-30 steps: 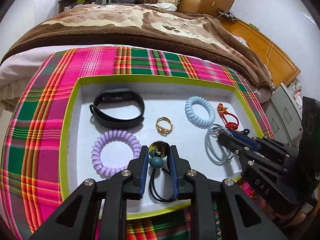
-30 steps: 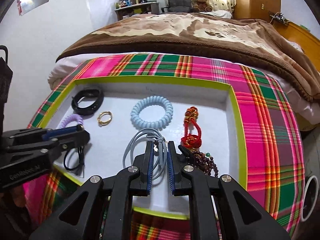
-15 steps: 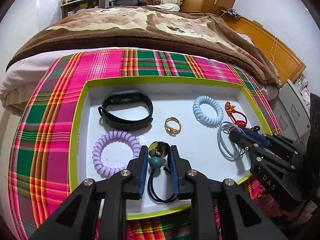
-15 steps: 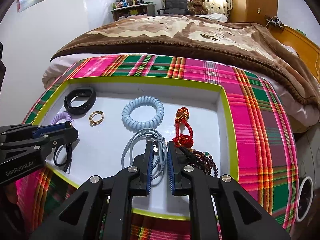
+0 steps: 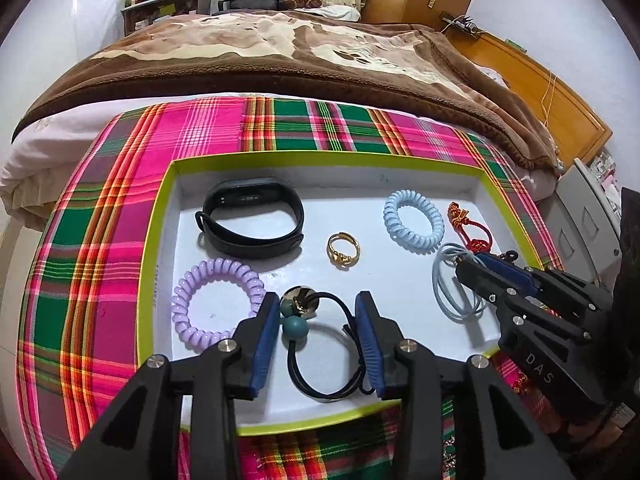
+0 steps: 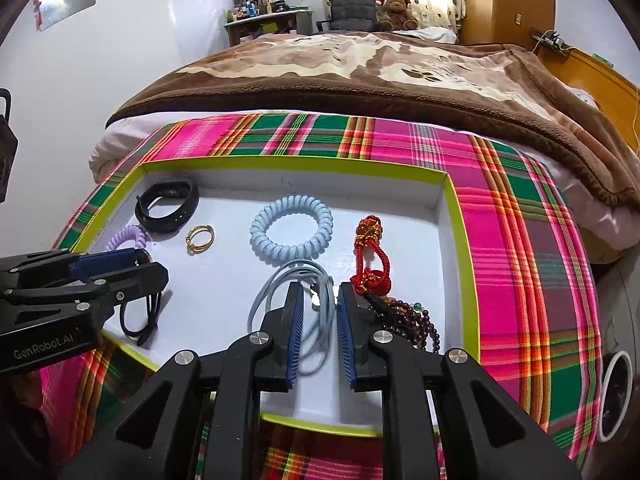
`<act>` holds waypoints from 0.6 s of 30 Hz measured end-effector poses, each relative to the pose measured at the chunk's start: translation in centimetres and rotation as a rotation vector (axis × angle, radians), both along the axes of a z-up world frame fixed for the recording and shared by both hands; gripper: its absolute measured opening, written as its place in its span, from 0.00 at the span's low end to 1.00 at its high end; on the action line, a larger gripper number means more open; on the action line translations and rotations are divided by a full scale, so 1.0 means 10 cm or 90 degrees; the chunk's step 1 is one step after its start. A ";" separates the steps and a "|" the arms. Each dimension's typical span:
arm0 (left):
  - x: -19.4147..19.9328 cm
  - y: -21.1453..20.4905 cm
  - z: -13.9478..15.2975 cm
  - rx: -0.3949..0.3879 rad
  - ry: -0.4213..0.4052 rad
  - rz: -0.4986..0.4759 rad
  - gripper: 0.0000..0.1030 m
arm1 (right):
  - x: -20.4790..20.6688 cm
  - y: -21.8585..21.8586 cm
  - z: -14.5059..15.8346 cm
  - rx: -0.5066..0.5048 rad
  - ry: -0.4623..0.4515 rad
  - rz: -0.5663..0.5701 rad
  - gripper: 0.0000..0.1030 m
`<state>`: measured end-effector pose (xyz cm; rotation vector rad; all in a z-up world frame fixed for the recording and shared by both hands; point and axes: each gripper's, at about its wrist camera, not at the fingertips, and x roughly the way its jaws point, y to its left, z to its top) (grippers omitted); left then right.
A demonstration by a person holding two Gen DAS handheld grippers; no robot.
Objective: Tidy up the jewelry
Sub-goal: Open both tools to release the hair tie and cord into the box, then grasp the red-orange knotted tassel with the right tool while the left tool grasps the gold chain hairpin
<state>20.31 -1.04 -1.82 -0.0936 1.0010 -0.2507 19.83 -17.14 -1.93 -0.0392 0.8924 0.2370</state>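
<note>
A white tray with a green rim point(image 5: 320, 156) lies on plaid cloth. In it are a black fitness band point(image 5: 250, 220), a gold ring point(image 5: 343, 249), a light blue spiral tie point(image 5: 414, 222), a purple spiral tie point(image 5: 218, 300) and a red knotted cord point(image 5: 470, 232). My left gripper point(image 5: 318, 312) is opening. A black hair tie with teal beads point(image 5: 324, 356) lies loose on the tray floor between its pads. My right gripper point(image 6: 320, 294) is also opening over the grey-blue elastic loops point(image 6: 288, 300). One strand runs between its pads without being pinched. Dark bead bracelets point(image 6: 408, 316) lie beside its right finger.
The plaid cloth point(image 5: 100, 240) covers the surface around the tray. Behind it stands a bed with a brown blanket point(image 5: 280, 60). A white drawer unit point(image 5: 580, 216) and wooden furniture point(image 5: 540, 92) are at the right. The tray walls point(image 6: 448, 208) rise around the items.
Both pairs of jaws have spread apart. The left has let go of the beaded hair tie, and the right has loosened off the grey-blue loops. Neither hand has shifted.
</note>
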 end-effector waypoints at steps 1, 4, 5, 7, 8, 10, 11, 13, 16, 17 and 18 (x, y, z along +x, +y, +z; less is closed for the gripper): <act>-0.01 -0.01 0.00 -0.001 0.000 -0.001 0.41 | 0.00 0.00 0.00 0.001 -0.001 0.000 0.18; -0.02 0.00 0.01 -0.003 0.000 0.000 0.41 | -0.02 -0.01 0.02 0.001 -0.003 -0.002 0.19; -0.04 0.01 0.03 -0.006 -0.004 0.006 0.42 | -0.03 -0.02 0.03 0.002 -0.004 -0.003 0.19; -0.07 0.02 0.07 -0.018 -0.014 0.008 0.44 | -0.05 -0.03 0.05 0.006 -0.008 -0.004 0.20; -0.07 0.03 0.08 -0.017 -0.013 0.009 0.44 | -0.06 -0.04 0.06 0.009 -0.008 -0.005 0.20; -0.11 0.04 0.11 -0.015 -0.017 0.011 0.44 | -0.10 -0.05 0.09 0.020 -0.009 -0.003 0.20; -0.14 0.06 0.13 -0.021 -0.022 0.016 0.44 | -0.12 -0.06 0.11 0.025 -0.012 -0.001 0.20; -0.20 0.09 0.17 -0.034 -0.028 0.019 0.45 | -0.19 -0.07 0.15 0.032 -0.019 0.003 0.20; -0.30 0.10 0.22 -0.025 -0.038 0.021 0.47 | -0.29 -0.09 0.20 0.042 -0.026 0.003 0.22; -0.34 0.11 0.23 -0.028 -0.040 0.022 0.47 | -0.33 -0.12 0.22 0.048 -0.028 0.003 0.24; -0.38 0.13 0.24 -0.036 -0.040 0.023 0.47 | -0.36 -0.13 0.23 0.053 -0.028 0.002 0.34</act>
